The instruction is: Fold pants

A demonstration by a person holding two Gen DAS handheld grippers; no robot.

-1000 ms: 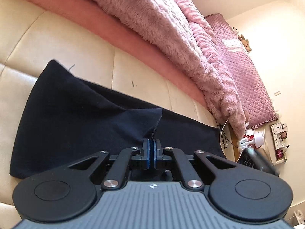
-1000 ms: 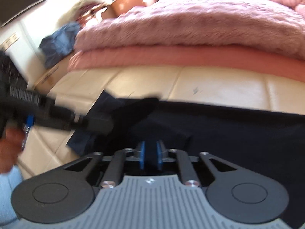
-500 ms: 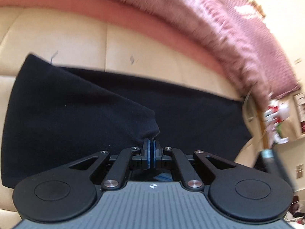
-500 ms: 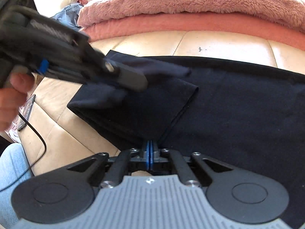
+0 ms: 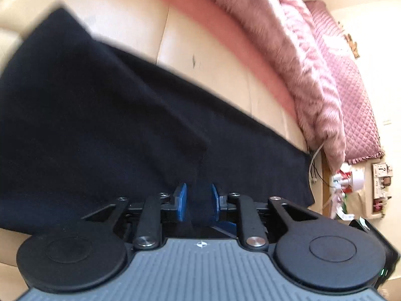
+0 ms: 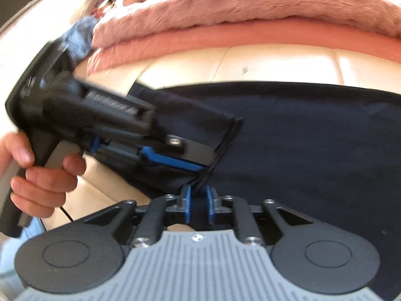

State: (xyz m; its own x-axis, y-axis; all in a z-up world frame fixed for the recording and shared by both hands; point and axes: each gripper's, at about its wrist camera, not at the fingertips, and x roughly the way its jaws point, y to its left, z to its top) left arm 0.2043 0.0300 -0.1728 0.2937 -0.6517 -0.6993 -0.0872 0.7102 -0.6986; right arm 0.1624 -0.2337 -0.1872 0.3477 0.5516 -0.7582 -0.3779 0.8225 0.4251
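The dark navy pants (image 5: 105,130) lie on a cream leather sofa (image 5: 205,60), with one end folded back over the rest. My left gripper (image 5: 196,202) has its blue pads apart, with the folded edge of the cloth lying between them. It shows from the side in the right wrist view (image 6: 193,164), low over the fold. My right gripper (image 6: 198,200) is also open at the near edge of the pants (image 6: 313,135), with the hem's edge between its pads.
Pink fluffy blankets (image 5: 300,57) are heaped along the back of the sofa (image 6: 263,62). A quilted pink cover (image 5: 351,95) lies beyond. Cables and small items (image 5: 351,183) sit past the sofa's right end. A hand (image 6: 37,180) holds the left gripper.
Both grippers were shut on the cloth's edge half a second ago and have opened, letting go of the pants. The folded end has settled flat on the rest.
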